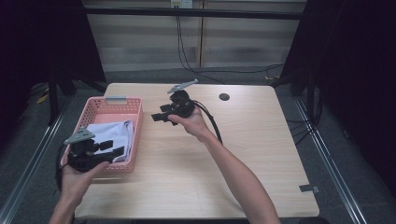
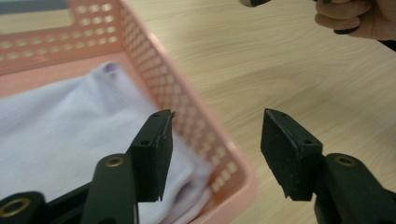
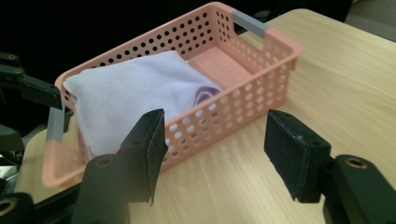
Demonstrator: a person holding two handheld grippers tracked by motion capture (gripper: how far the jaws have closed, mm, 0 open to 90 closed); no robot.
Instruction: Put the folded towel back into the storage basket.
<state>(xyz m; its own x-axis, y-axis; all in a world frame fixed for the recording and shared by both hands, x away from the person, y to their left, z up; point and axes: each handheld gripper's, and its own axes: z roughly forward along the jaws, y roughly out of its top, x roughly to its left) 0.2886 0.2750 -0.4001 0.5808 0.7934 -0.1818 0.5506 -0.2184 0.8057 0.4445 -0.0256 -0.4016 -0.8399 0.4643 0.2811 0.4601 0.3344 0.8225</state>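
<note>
The left gripper [image 1: 114, 151] hangs over the near right corner of the pink basket [image 1: 136, 135], its jaws standing well apart with nothing between them; in the left gripper view one pad [image 2: 156, 154] sits above the cloth [image 2: 70, 130] and the other above the bare table [image 2: 289, 60], with the basket's wall running under the gap. The right gripper [image 1: 156, 115] is held above the table just right of the basket's far end, pointing toward it, and its jaws also stand apart and empty; in the right gripper view the basket's side [image 3: 219, 116] shows between its pads, which touch nothing. The folded pale lilac cloth lies inside the basket, filling the half nearer the person, its long side running along the basket's length, with the rounded fold facing the basket's bare far half. The basket stands on the table's left part, its long axis running away from the person.
</note>
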